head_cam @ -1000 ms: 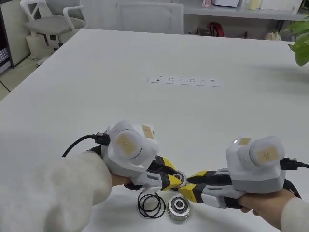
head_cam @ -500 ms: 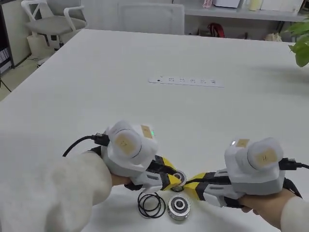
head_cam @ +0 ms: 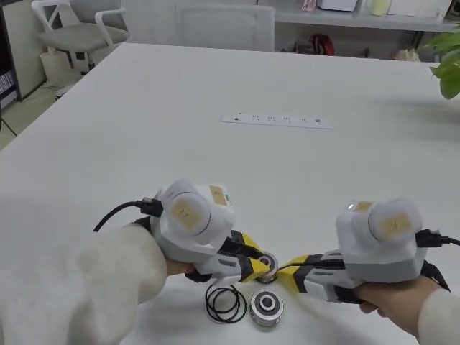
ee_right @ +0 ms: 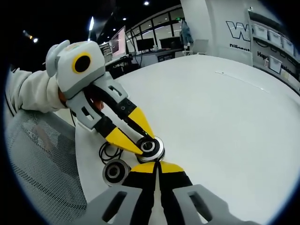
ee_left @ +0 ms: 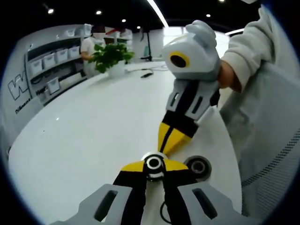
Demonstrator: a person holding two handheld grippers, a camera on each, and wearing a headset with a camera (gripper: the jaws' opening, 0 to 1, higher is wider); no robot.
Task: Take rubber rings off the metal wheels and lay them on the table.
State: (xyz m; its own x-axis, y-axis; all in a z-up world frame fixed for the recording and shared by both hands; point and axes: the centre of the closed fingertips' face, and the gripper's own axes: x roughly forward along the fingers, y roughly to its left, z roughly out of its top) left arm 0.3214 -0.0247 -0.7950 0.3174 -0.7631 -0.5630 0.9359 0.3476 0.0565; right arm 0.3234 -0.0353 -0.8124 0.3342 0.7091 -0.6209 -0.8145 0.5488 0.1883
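White table (head_cam: 144, 129), wheel (ee_left: 153, 164) in left gripper's (head_cam: 259, 267) jaws.

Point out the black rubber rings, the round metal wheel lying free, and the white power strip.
Black rubber rings (head_cam: 224, 305), head view, overlapping loops.
Free round metal wheel (head_cam: 267, 305), head view, hub.
White power strip (head_cam: 277, 120), head view, top face.
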